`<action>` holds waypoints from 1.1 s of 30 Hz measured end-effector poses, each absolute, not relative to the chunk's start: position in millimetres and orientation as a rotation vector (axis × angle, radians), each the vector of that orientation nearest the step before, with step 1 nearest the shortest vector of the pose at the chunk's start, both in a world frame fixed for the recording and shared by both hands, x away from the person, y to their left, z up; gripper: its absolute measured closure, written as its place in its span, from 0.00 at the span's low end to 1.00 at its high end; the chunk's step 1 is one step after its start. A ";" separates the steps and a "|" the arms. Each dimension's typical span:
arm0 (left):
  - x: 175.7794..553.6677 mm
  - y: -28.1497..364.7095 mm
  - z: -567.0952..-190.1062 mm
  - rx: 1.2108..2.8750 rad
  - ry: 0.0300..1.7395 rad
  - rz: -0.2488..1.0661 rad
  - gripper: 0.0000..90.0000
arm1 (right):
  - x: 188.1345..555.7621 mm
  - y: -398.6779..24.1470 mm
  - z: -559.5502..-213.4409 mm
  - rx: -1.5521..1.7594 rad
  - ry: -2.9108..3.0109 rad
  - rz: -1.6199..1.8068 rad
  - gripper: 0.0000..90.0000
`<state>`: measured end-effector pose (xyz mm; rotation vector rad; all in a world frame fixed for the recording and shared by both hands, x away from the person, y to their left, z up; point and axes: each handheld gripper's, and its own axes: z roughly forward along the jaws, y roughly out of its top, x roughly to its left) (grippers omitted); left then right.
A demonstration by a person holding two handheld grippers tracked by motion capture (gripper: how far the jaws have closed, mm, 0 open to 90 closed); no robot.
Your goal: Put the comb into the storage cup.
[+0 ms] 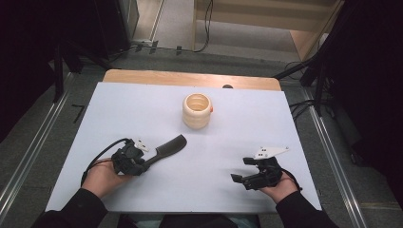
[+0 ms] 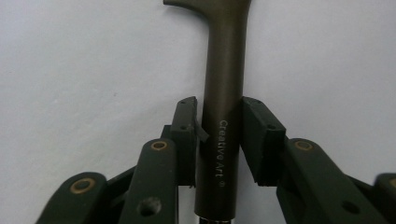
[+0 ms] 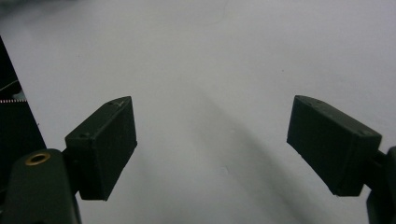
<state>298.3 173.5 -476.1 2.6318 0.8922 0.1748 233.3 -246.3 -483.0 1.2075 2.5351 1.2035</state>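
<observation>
From above we see our left gripper (image 1: 144, 162) on the white table (image 1: 237, 142), closed around the handle of a dark brush (image 1: 167, 148) that points toward a cream cup (image 1: 196, 110). Along the left gripper (image 2: 219, 135) both pads (image 2: 187, 135) clamp the brush handle (image 2: 224, 93). Our right gripper (image 3: 212, 144) stands wide open over bare table.

A dark olive-brown tool (image 1: 167, 147) with a long straight handle lies flat on the white table, left of centre in the high view; its curved end points toward the upper right; white lettering reads "Creative Art" along the handle (image 2: 223, 140).
</observation>
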 end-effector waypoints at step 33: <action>294.1 169.0 -442.5 2.341 0.741 -0.056 0.81 | 228.9 -246.3 -468.3 1.201 2.395 1.396 0.16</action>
